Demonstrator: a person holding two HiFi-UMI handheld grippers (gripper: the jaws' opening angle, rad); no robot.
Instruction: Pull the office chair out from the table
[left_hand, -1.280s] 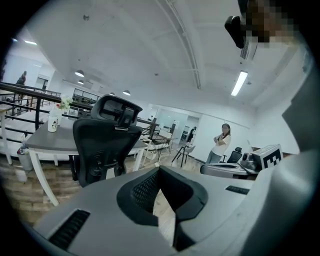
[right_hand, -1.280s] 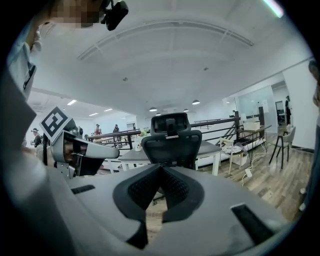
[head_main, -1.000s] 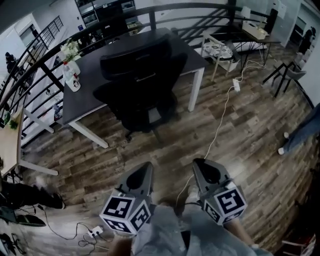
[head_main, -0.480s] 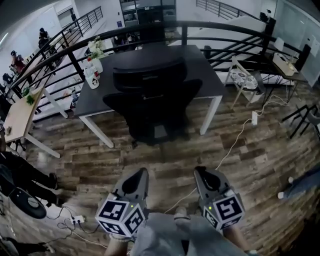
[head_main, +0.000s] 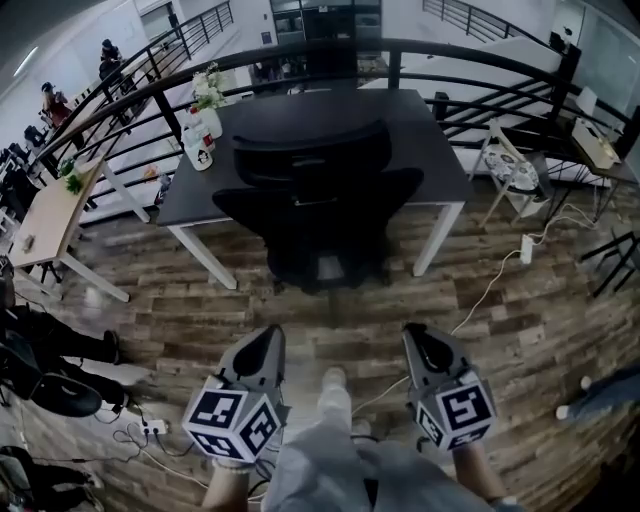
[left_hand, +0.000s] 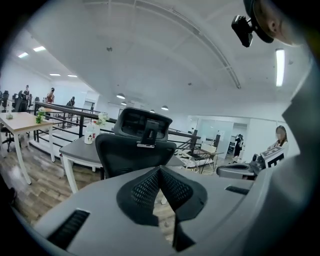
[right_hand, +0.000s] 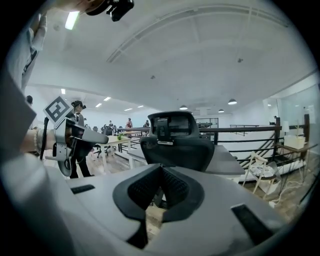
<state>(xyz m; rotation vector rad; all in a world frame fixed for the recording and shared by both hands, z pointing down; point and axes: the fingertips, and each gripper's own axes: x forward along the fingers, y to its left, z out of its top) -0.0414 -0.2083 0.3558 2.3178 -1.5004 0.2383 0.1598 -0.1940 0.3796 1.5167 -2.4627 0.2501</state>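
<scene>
No legible text, print on white bottle too small

The left gripper and right gripper are pointing side by side, jaws together, toward a black office chair sitting well ahead of them, tucked against a dark table.

The head view is taken from high above and is directed steeply down; the left gripper and right gripper are shown close at its lower edge, the office chair and table farther ahead. Each gripper view is taken low, just behind its own jaws, and is faced nearly level at the chair's back. Chair and table are shared by all three views
</scene>
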